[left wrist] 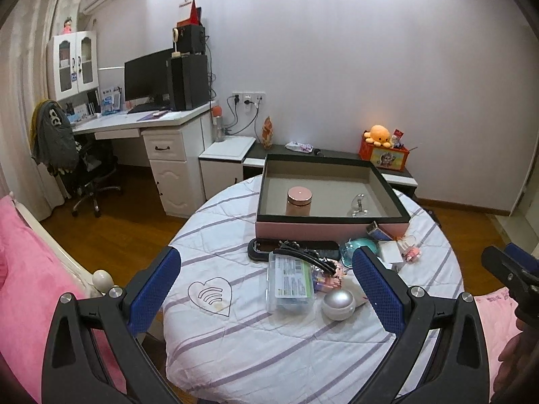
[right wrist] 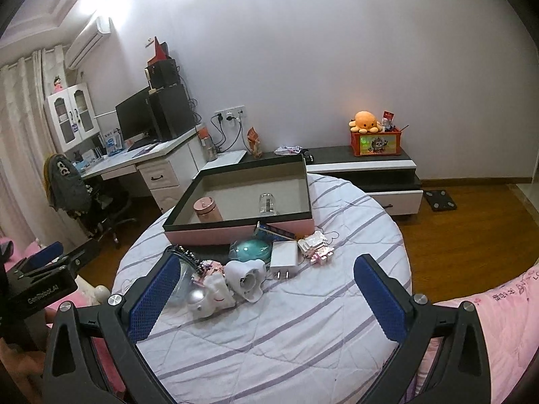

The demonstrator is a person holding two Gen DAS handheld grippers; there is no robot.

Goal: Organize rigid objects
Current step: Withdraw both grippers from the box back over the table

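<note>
A round table (left wrist: 269,353) under a striped quilted cover carries a shallow box (left wrist: 331,225) with pink sides and a dark rim, set toward the far edge. Inside the box a pink jar (left wrist: 299,201) with a lid stands upright near the left wall and a clear glass (right wrist: 267,204) stands further right, well apart from it; the box appears to be where the sorted items go, with these two already put away.

The remaining clutter lies bunched along the box's near wall, toward the middle of the table, probably so that each piece has only a short trip over the rim. From the left wrist view, a clear plastic case (left wrist: 291,284) with a green label lies nearest, a silver ball (left wrist: 338,304) just beside its right end, and a black hairbrush (left wrist: 293,249) lies behind both. From the right wrist view, a white charger (right wrist: 284,257) rests prongs toward the near edge, a teal dome (right wrist: 252,249) just to its left, and a white heart-shaped piece (right wrist: 246,277) in front of that.

The left gripper (left wrist: 266,286) hangs above the near edge with its jaws spread wide and empty, framing the case and ball. The right gripper (right wrist: 267,299) is likewise wide apart and holding nothing, aimed at the white pieces. Neither touches anything yet.
</note>
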